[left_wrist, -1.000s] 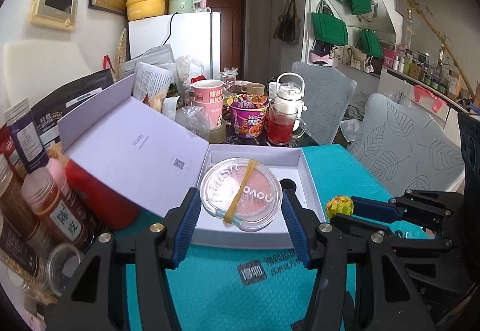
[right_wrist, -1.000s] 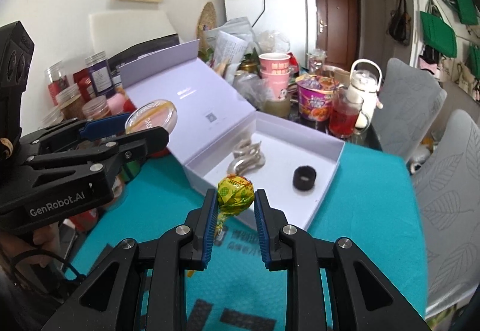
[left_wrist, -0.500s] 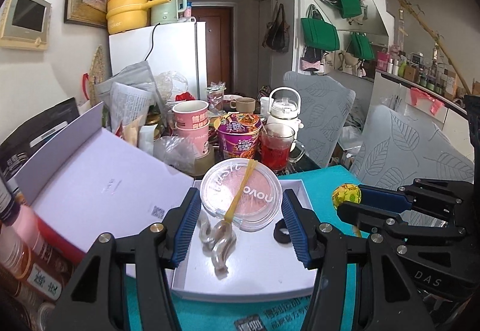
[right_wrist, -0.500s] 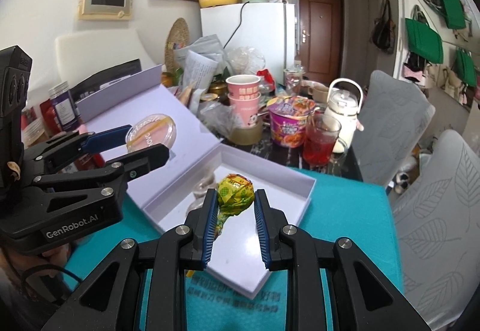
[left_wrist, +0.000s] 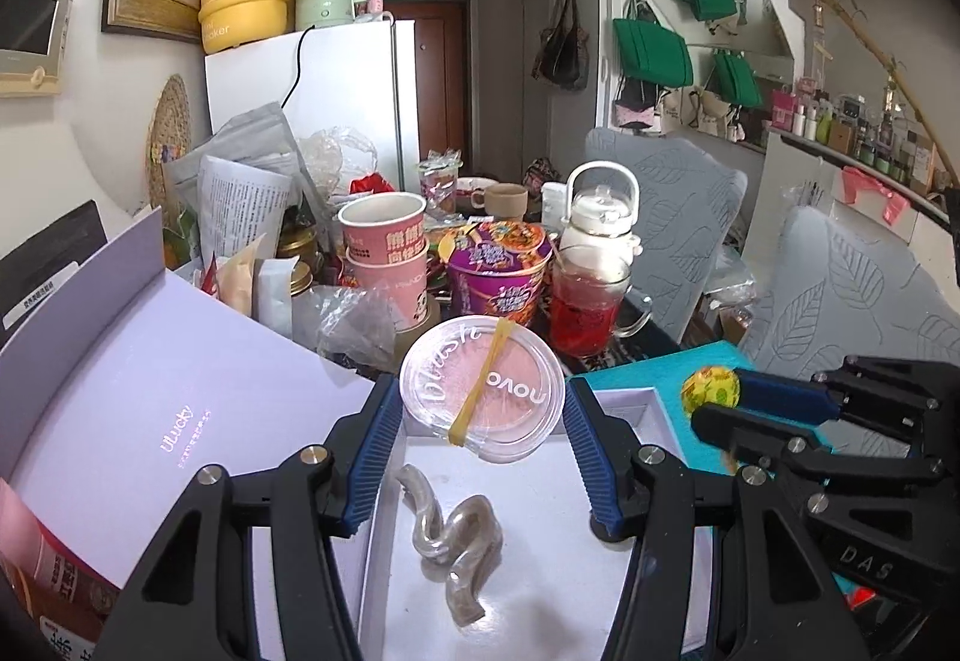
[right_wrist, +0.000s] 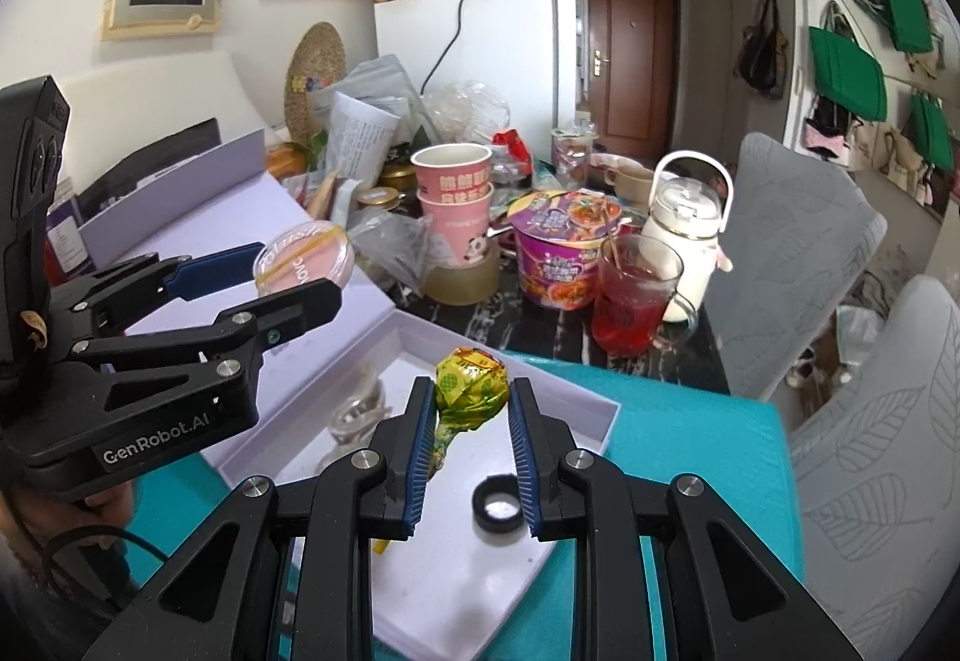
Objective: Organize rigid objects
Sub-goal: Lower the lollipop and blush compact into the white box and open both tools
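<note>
Left gripper [left_wrist: 483,451] grips compact [left_wrist: 482,390]; right gripper [right_wrist: 471,457] pinches lollipop [right_wrist: 472,380], stick seemingly hidden.

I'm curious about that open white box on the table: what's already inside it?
Inside the white box lie a wavy silver hair clip and a small black ring. Parts of the floor are hidden behind the hand-held grippers, so anything lying there cannot be seen.
</note>
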Tool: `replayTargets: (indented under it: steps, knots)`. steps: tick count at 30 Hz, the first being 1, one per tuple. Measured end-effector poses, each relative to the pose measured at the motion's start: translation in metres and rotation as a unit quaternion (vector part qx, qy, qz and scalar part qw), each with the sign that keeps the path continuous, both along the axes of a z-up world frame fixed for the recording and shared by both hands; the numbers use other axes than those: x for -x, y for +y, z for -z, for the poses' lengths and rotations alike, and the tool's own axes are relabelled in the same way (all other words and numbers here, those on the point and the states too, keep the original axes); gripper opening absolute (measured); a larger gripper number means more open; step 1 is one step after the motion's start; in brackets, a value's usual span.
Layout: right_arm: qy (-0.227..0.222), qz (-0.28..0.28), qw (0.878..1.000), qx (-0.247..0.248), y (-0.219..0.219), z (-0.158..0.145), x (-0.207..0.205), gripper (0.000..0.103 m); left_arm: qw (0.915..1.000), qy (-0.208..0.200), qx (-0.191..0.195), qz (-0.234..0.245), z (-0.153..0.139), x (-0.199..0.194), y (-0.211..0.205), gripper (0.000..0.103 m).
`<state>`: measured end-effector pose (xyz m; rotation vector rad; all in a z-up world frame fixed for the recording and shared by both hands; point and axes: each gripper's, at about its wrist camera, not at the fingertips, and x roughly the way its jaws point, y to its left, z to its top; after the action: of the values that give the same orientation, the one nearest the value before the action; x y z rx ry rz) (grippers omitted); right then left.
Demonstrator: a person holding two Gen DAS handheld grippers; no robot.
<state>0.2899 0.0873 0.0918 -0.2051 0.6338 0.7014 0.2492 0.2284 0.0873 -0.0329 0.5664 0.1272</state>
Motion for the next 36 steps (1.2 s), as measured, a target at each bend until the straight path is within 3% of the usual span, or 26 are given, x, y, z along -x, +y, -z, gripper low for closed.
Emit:
replayTargets:
  steps: [6,16,26,36]
  knots:
    - [-0.003,0.007,1.000,0.012,0.011,0.019,-0.020,0.024,0.9991,0.041,0.003,-0.008,0.028,-0.020,0.011,0.055]
    - [0.048,0.012,0.998,0.030,0.017,0.053,-0.044,0.024,0.9937,0.111,0.005,-0.010,0.065,-0.042,0.015,0.055]
    - [0.101,0.000,0.993,0.062,0.024,0.083,-0.057,0.024,0.9890,0.148,0.005,0.001,0.084,-0.052,0.014,0.055]
    - [0.110,0.016,0.992,0.067,0.023,0.097,-0.067,0.025,0.9857,0.168,0.009,0.004,0.096,-0.059,0.013,0.055]
